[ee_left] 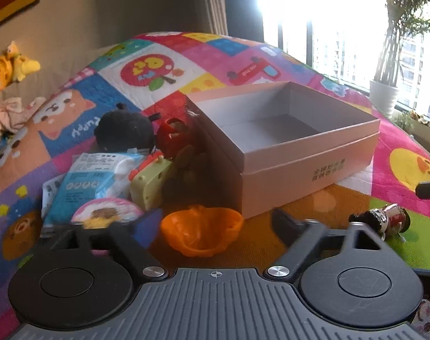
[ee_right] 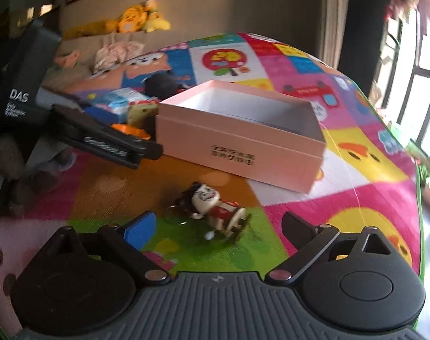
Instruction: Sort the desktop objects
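Note:
An open pink box (ee_left: 305,158) stands empty on the colourful play mat; it also shows in the right wrist view (ee_right: 237,144). My left gripper (ee_left: 215,226) is open, its fingers on either side of an orange bowl-shaped shell (ee_left: 200,232) lying in front of the box. My right gripper (ee_right: 217,226) is open around a small doll figure (ee_right: 215,209) with dark hair and a red dress, lying on the mat; the figure also shows in the left wrist view (ee_left: 385,221). The left gripper's body (ee_right: 101,141) shows in the right wrist view.
Left of the box lies a pile: a black plush (ee_left: 124,130), a red toy (ee_left: 172,136), a blue-white packet (ee_left: 93,181), a green toy block (ee_left: 149,184) and a pink round lid (ee_left: 107,215). Plush toys (ee_right: 138,19) lie at the mat's far edge. A potted plant (ee_left: 385,96) stands by the window.

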{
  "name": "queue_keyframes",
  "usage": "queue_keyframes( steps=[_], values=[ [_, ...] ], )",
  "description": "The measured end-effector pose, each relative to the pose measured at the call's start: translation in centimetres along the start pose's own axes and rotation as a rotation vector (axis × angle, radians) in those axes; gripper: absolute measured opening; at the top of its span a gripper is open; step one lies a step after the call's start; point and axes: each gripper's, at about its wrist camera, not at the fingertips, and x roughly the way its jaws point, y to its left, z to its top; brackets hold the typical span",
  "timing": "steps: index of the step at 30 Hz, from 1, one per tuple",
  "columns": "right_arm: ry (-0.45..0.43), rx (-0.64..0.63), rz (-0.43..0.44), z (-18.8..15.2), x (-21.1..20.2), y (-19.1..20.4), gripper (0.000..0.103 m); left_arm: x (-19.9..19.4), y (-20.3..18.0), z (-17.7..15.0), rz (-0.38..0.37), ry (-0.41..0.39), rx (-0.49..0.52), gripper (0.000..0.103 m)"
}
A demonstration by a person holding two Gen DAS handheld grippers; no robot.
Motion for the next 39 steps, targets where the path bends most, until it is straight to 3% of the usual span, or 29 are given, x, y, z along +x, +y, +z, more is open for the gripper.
queue_keyframes(
  steps=[7,9,10,17,18,22,24,30,33,36,39],
  values=[
    [0.009,0.056,-0.014,-0.1,0.1,-0.7,0.096,0.5,0.2,0.2,0.006,0.024,0.025,0.082],
    [0.010,0.053,-0.009,-0.1,0.1,-0.7,0.096,0.4,0.0,0.1,0.001,0.034,0.027,0.070],
    [0.007,0.029,-0.004,0.0,0.1,-0.3,0.096,0.3,-0.1,0.0,-0.003,0.041,0.025,0.066],
    [-0.014,-0.153,-0.030,1.0,1.1,1.2,0.083,-3.9,-0.8,-1.8,-0.057,0.041,0.029,0.066],
    [-0.014,-0.153,-0.030,1.0,1.1,1.2,0.079,-4.8,-1.0,-2.2,-0.073,0.040,0.033,0.066],
    [0.075,-0.129,0.048,1.8,2.5,0.3,0.044,-8.0,-1.6,-2.7,-0.107,0.015,0.048,0.066],
    [0.105,-0.121,0.069,2.4,2.1,0.0,0.043,-9.3,-1.7,-2.4,-0.118,-0.006,0.049,0.066],
    [0.052,-0.085,0.129,4.1,-3.8,-1.8,0.042,-11.2,-2.7,0.2,-0.154,-0.111,0.086,0.066],
    [-0.064,-0.049,0.073,7.0,-7.5,-4.5,0.042,-10.7,-3.1,2.7,-0.154,-0.185,0.107,0.066],
    [-0.099,0.012,0.055,9.0,-7.5,-6.4,0.042,-8.5,-3.2,5.4,-0.143,-0.239,0.095,0.066],
    [-0.125,0.072,0.030,11.7,-5.1,-8.8,0.042,-4.7,-3.7,7.9,-0.145,-0.241,0.064,0.066]
  ],
)
